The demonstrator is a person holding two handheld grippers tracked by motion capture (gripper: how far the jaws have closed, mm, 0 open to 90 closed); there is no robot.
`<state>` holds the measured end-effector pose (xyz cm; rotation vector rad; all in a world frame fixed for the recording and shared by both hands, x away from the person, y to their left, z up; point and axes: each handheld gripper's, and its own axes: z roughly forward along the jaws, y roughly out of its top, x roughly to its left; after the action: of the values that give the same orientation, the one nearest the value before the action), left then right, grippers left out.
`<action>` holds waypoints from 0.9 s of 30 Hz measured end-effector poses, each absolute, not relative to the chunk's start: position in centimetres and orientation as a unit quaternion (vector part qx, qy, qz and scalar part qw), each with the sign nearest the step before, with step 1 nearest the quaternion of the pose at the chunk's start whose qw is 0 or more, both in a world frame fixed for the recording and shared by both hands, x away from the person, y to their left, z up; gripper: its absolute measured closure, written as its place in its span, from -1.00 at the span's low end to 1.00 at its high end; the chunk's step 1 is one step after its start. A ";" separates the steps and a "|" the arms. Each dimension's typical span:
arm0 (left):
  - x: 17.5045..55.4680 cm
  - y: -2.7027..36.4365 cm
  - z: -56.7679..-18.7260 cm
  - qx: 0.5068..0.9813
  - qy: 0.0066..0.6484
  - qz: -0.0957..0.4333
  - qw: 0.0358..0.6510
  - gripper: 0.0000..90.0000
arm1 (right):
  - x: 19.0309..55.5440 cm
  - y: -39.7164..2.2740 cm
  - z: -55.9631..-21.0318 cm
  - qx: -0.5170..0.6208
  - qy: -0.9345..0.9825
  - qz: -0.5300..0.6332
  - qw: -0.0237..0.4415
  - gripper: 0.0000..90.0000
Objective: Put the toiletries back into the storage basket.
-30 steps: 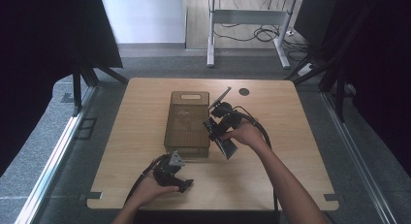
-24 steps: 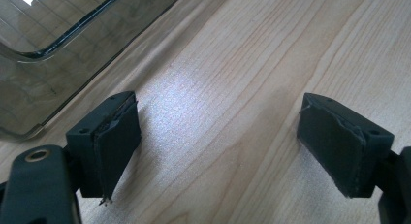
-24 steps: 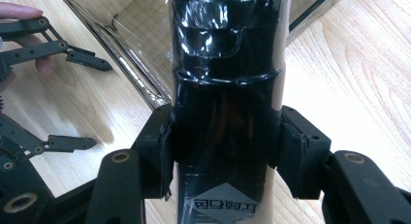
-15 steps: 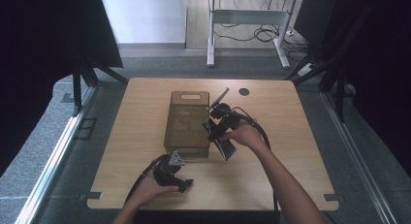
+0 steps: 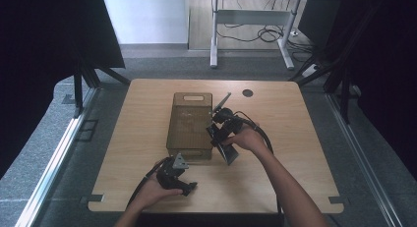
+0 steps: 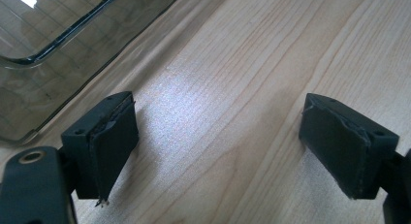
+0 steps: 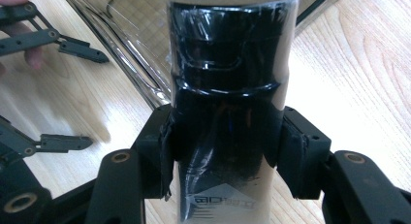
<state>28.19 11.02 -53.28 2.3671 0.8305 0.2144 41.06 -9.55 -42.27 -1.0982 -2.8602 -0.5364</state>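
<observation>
A black cylindrical bottle in a clear glossy wrap stands between the jaws of my right gripper, which press on it from both sides. In the high view the right gripper holds the bottle just off the near right corner of a smoky translucent bin. My left gripper rests low near the table's front edge, in front of the bin. Its jaws stand wide apart in the left gripper view, with only bare wood between them. The bin's rounded corner lies at the upper left there.
The wooden table has a round cable hole at the back right. The left gripper's fingers show at the left of the right gripper view, beside the bin's wall. Dark frame legs flank the table.
</observation>
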 end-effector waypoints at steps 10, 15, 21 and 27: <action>28.2 11.1 -53.3 0.895 0.313 0.080 0.306 -0.68 | 41.8 -9.4 -40.7 -0.360 -0.911 -0.201 0.029 0.02; 28.2 11.1 -53.3 0.896 0.313 0.080 0.306 -0.68 | 42.0 -9.1 -40.6 -0.359 -0.911 -0.200 0.030 0.02; 28.2 11.1 -53.3 0.894 0.314 0.078 0.308 -0.68 | 42.3 -8.9 -40.2 -0.361 -0.909 -0.207 0.034 0.02; 28.2 11.1 -53.3 0.895 0.314 0.078 0.308 -0.68 | 42.7 -8.7 -39.3 -0.367 -0.903 -0.218 0.040 0.03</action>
<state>28.22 11.10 -53.25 2.3654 0.8302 0.2053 42.68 -8.67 -39.29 -1.1231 -2.7675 -0.6689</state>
